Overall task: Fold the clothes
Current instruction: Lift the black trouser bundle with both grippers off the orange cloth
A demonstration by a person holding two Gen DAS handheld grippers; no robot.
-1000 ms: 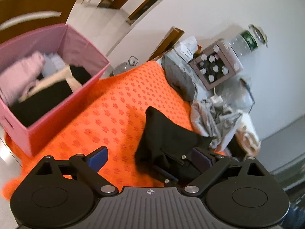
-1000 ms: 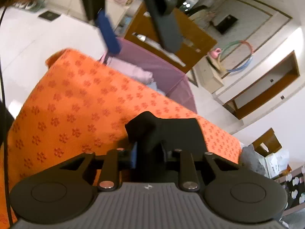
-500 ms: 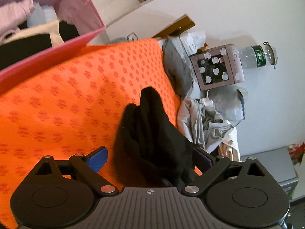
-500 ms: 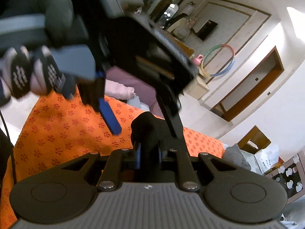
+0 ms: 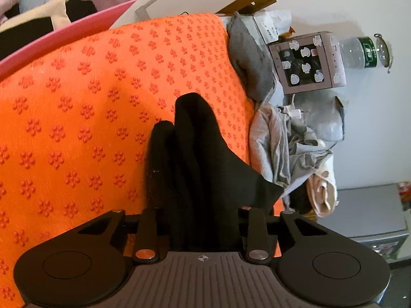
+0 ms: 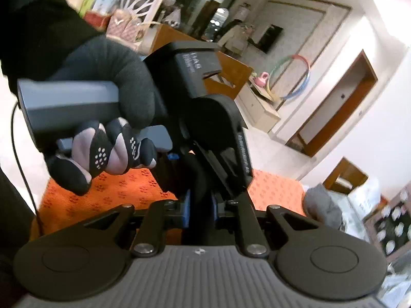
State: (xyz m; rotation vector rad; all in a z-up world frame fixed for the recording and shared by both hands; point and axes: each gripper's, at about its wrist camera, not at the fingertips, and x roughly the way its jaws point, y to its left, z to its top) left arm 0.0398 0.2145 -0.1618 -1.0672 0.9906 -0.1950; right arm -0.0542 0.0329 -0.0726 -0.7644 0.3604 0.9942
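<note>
A black garment [image 5: 197, 164], bunched into folds, lies over the orange patterned cloth [image 5: 77, 97] on the table. My left gripper [image 5: 200, 220] is shut on the black garment, and the cloth hides its fingertips. My right gripper [image 6: 200, 202] is shut on the same black garment [image 6: 199, 179], pinched between its blue pads. In the right wrist view the gloved hand [image 6: 102, 133] holding the left gripper fills the middle, right above my right gripper.
A pink fabric box [image 5: 64, 33] with folded clothes stands at the table's far left. A pile of grey and cream clothes [image 5: 290, 148] lies off the right edge, by a grey cushion [image 5: 251, 56], a sticker-covered box [image 5: 305, 61] and a water bottle [image 5: 359, 51].
My left gripper has closed from open onto the black garment. Both grippers have come together, so the left gripper and its hand now fill the right wrist view.
</note>
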